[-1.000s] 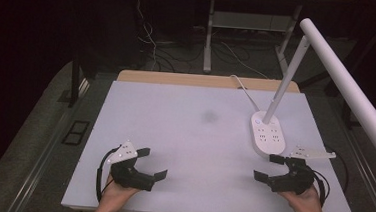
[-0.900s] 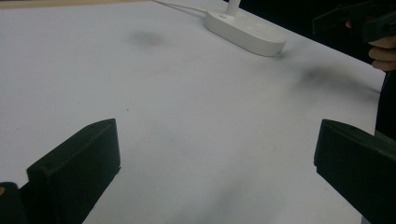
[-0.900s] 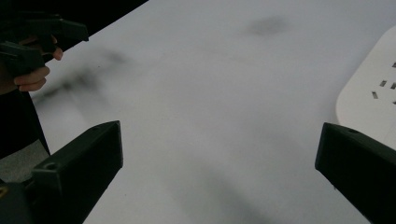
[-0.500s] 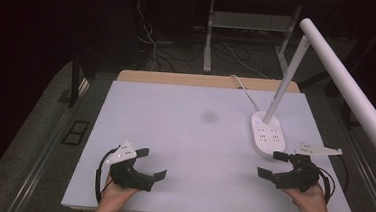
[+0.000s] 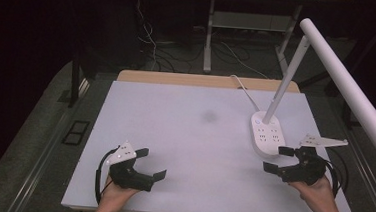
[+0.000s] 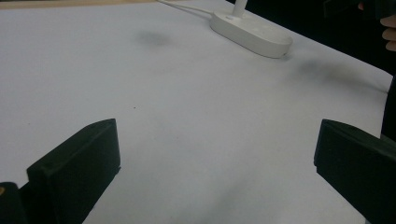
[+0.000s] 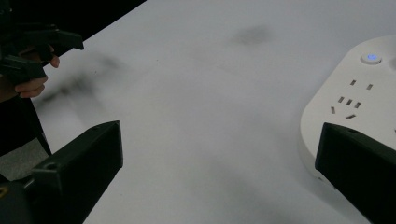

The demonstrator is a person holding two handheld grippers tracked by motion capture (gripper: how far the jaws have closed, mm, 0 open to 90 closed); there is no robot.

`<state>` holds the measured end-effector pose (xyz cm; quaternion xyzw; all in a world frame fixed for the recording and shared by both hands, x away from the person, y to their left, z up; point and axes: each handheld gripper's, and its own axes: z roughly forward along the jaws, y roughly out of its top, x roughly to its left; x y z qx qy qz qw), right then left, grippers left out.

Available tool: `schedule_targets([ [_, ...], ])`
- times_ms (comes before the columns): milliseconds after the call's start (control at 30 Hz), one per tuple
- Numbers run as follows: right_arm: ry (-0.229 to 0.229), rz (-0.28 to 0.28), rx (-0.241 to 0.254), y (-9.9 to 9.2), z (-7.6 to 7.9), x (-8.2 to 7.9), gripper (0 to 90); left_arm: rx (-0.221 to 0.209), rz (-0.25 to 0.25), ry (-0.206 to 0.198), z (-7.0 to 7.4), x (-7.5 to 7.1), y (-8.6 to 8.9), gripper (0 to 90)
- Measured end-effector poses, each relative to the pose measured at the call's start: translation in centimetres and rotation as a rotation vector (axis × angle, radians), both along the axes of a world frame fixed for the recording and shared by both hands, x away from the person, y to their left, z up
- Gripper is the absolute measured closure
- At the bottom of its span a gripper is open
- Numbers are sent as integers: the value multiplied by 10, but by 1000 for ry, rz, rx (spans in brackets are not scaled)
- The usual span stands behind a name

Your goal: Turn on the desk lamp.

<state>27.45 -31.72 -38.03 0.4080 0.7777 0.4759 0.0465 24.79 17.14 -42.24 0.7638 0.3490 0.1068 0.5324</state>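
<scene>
My left gripper point(image 5: 151, 164) rests open near the front left of the white table point(image 5: 194, 136), held by a hand, with nothing between its jaws. In the left gripper view the left gripper point(image 6: 215, 177) faces bare tabletop. My right gripper point(image 5: 278, 159) is open at the front right, just in front of a white power-strip lamp base point(image 5: 268, 134). In the right gripper view the right gripper point(image 7: 219, 172) has its right jaw beside the lamp base point(image 7: 355, 107), apart from it, with a blue light point(image 7: 372, 57) lit.
A white lamp arm point(image 5: 347, 87) rises from the base and slants over the table's right side. Its cord point(image 5: 242, 87) runs off the back edge. A faint dark smudge point(image 5: 209, 116) marks the table's middle. Cables and desk legs lie on the floor beyond.
My right gripper has shifted slightly right and farther from the front edge, closer to the lamp base. The left gripper has stayed in place.
</scene>
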Motion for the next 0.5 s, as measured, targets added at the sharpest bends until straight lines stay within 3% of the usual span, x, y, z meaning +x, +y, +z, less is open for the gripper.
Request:
schedule_targets([
  [500, 10, -3, -19, -7, 10, 16, 7, 5, -2, -1, 0, 0, 0, 0],
])
